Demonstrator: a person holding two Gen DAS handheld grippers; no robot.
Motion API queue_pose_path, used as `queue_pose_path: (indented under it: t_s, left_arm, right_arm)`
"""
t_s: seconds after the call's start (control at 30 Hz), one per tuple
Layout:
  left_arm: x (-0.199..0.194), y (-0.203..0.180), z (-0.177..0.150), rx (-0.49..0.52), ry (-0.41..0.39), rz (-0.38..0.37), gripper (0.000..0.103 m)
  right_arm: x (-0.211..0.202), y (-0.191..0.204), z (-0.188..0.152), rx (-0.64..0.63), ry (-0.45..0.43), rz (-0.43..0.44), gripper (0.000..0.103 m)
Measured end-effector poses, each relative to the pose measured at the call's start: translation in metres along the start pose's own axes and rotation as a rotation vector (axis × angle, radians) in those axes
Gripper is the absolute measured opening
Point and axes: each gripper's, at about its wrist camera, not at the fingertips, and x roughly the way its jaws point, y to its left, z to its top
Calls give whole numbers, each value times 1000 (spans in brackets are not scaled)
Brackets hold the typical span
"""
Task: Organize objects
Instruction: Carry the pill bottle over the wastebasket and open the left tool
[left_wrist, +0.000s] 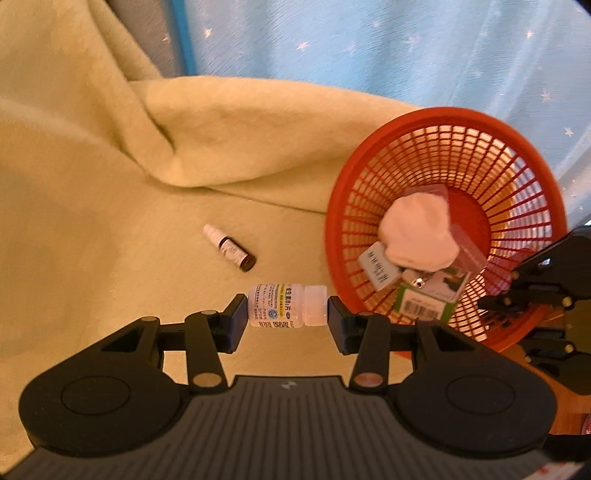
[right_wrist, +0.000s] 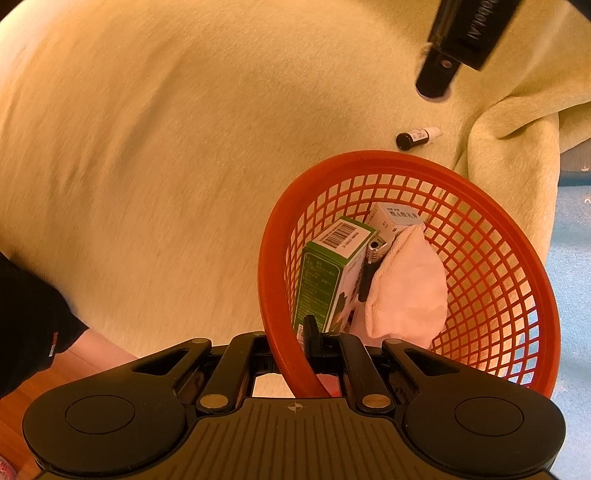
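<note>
My left gripper (left_wrist: 287, 314) is shut on a white pill bottle (left_wrist: 275, 309), gripped end to end and lying sideways just above the yellow blanket (left_wrist: 92, 229). A small dark spray bottle (left_wrist: 229, 248) (right_wrist: 417, 136) lies loose on the blanket beyond it. To the right stands a tilted red mesh basket (left_wrist: 334, 221) (right_wrist: 271, 258). My right gripper (right_wrist: 291, 354) is shut on its near rim. Inside are a green box (right_wrist: 325, 273), a white box (right_wrist: 397, 216), a lighter (right_wrist: 373, 251) and a pale pink cloth (right_wrist: 406, 284).
The blanket rises in a thick fold (left_wrist: 221, 140) behind the bottles. A light blue star-print curtain (left_wrist: 406, 48) hangs beyond it. A dark sleeve (right_wrist: 26, 314) shows at the left, over wooden floor (right_wrist: 48, 380).
</note>
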Motion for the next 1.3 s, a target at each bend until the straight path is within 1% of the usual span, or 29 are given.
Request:
queue_pose_path:
  t_s: [0.73, 1.1, 1.17, 1.23, 1.3]
  left_arm:
    - [-8, -32, 21, 44, -18, -83, 41]
    - [-9, -59, 40, 88, -43, -193, 41]
    - [-8, -63, 44, 88, -52, -227, 41]
    - [-7, -67, 49, 80, -68, -305, 41]
    - [-10, -65, 54, 42, -104, -415, 54]
  right_arm:
    - [0, -2, -4, 5, -8, 1, 4]
    - [0, -3, -5, 16, -15, 3, 4]
    - [1, -3, -5, 18, -17, 4, 4]
    - [1, -3, -6, 20, -20, 3, 3]
    - [1, -2, -6, 20, -22, 4, 3]
